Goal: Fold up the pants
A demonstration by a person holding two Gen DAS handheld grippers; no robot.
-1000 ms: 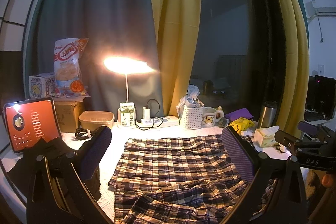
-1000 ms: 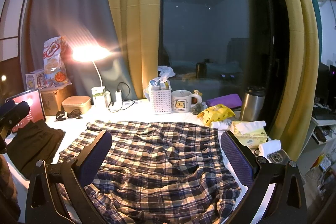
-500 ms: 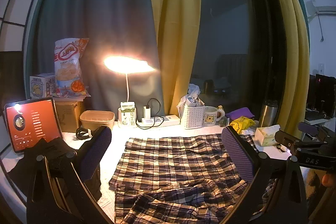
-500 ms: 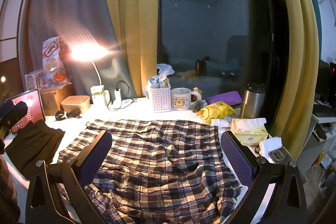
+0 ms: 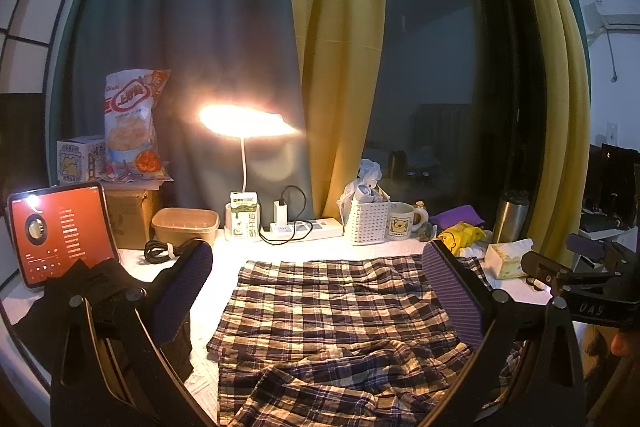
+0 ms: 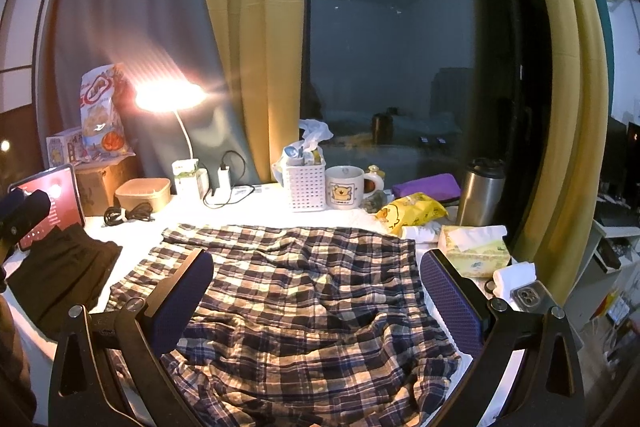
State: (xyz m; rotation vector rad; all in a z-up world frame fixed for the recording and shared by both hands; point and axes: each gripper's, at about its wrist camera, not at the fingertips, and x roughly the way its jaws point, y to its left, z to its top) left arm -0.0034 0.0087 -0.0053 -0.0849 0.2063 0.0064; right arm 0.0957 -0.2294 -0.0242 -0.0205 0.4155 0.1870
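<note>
The plaid pants (image 6: pixel 304 291) lie spread and rumpled across the white bench (image 6: pixel 256 203), below the lit desk lamp (image 5: pixel 246 121) (its glare washes out the far edge). The left gripper (image 5: pixel 316 291) and right gripper (image 6: pixel 312 295) both hover over the cloth, jaws spread wide, grasping nothing.

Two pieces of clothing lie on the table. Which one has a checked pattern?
The pants spread in the middle are checked, blue and cream. The other, the dark cloth at the left near the tablet, is plain black.
</note>
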